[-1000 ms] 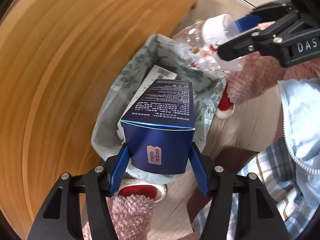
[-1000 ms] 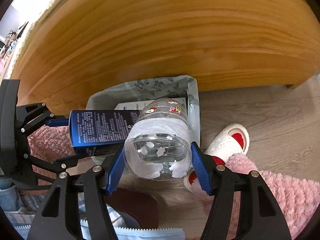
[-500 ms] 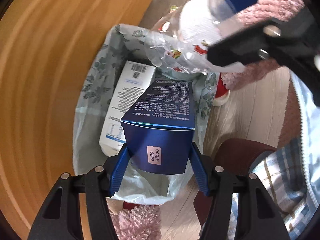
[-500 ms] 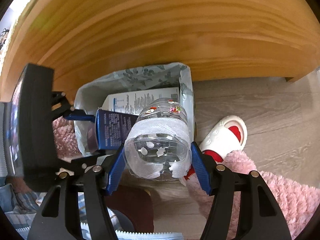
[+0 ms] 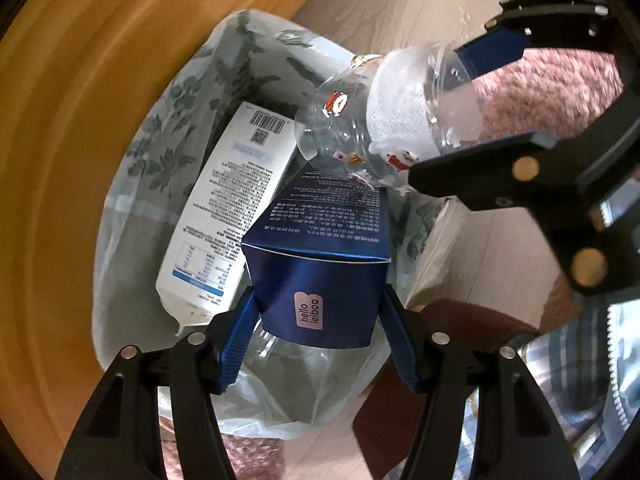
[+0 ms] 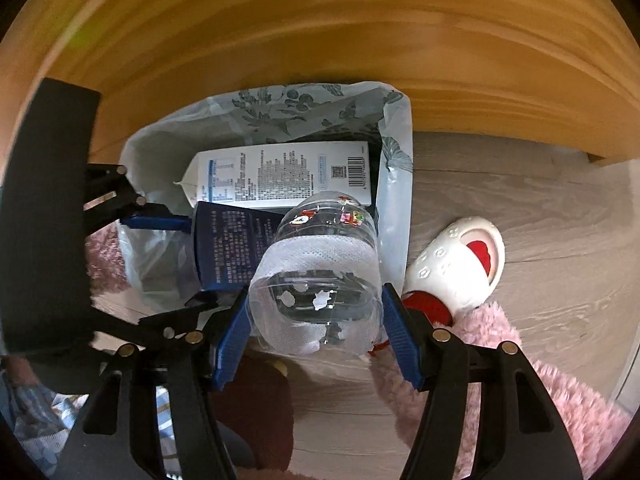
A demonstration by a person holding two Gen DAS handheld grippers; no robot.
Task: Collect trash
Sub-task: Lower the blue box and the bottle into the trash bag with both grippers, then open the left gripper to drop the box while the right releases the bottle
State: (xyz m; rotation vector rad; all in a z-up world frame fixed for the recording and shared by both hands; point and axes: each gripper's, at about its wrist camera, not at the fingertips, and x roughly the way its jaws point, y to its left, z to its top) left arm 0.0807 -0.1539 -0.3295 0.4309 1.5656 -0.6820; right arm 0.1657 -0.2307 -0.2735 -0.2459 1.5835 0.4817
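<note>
Down over the trash bag (image 5: 168, 160), both claws are holding their loads above its open mouth. Starting at the left, the wooden furniture panel (image 5: 80, 120) is filling the 9 o'clock side of the left wrist view, with the floral-printed bag standing just beside it. Inside the bag, a white carton (image 5: 228, 208) is lying tilted, its barcode end pointing toward 12 o'clock. Next, the left claw (image 5: 316, 332) is gripping a dark blue box (image 5: 320, 280) between its blue pads, the box pointing toward 12 o'clock over the bag opening beside the carton. Toward 2 o'clock, the right claw (image 6: 314, 336) is clamping a clear plastic bottle (image 5: 380, 120), its far end hanging above the far end of the blue box; whether the two are touching I cannot tell.

In the right wrist view, the bottle (image 6: 320, 276) is sitting squeezed between that claw's pads at the centre, with the blue box (image 6: 230, 248) at 9 o'clock and the carton (image 6: 280, 176) at 12 o'clock within the bag (image 6: 280, 112). At 3 o'clock, a white and red slipper (image 6: 460, 260) is resting on the wood-look floor (image 6: 540, 200), just beside the bag, and a pink fluffy fabric (image 6: 520, 380) is lying at 4 o'clock.
</note>
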